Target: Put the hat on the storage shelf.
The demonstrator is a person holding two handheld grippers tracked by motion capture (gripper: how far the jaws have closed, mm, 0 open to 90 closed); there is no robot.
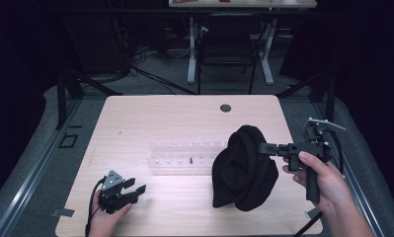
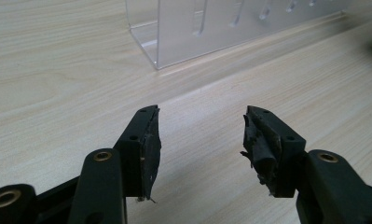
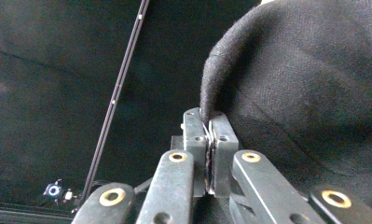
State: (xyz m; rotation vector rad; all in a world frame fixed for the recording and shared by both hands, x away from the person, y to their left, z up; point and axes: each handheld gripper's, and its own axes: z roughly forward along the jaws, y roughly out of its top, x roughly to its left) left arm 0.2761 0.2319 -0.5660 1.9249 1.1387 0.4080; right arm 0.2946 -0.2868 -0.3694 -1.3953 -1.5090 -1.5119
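A black cloth hangs bunched above the right half of the wooden table, its lower end resting on the tabletop. My right gripper is shut on the cloth's upper edge; in the right gripper view the jaws pinch a fold of the black cloth at the right gripper. My left gripper rests low at the table's front left, open and holding nothing. In the left gripper view the left gripper shows bare wood between its worn pads.
A clear acrylic rack with a row of slots lies across the middle of the table, just left of the cloth; its corner shows ahead of the left jaws. A round grommet hole sits near the far edge. A chair stands behind the table.
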